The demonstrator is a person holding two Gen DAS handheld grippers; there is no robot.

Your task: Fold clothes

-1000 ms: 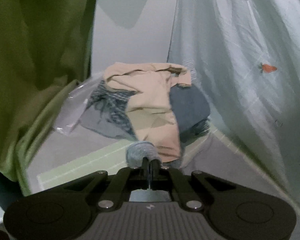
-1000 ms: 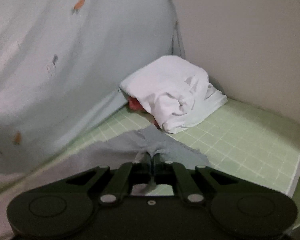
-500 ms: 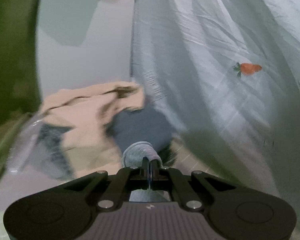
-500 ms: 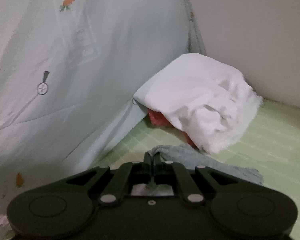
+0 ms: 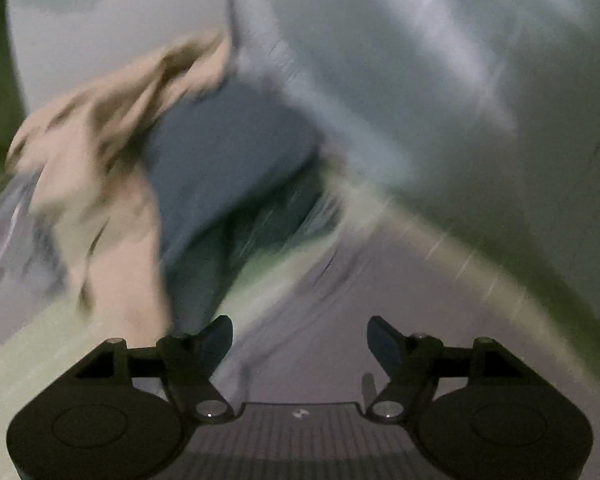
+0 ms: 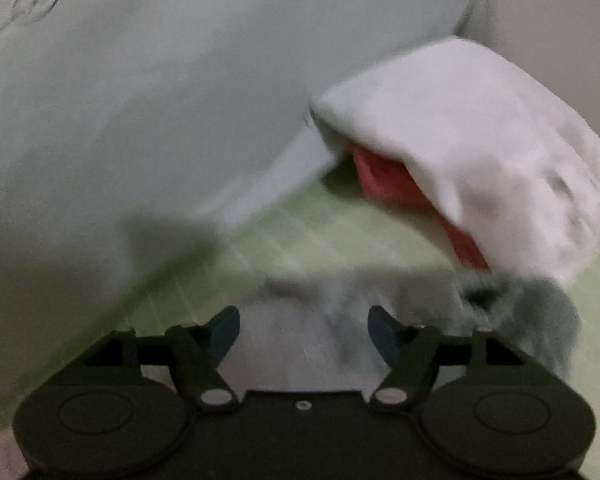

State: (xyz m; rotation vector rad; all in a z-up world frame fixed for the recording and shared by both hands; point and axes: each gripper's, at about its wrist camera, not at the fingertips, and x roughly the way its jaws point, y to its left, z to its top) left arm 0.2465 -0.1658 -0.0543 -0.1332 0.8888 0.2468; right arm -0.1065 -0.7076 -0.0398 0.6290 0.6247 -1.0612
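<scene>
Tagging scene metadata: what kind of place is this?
Probably a home laundry-folding corner, though the views are blurred: a green gridded mat against a plain wall, heaps of clothes, and a pale printed sheet hanging alongside.

A pale green gridded mat (image 6: 284,248) covers the surface. On it lie a grey cloth (image 6: 532,312) at lower right and a white heap (image 6: 480,148) over something red (image 6: 384,176) at upper right.

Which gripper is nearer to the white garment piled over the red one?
Right. The right gripper faces the white garment just ahead to its right; the left gripper faces a beige and dark blue pile instead.
</scene>
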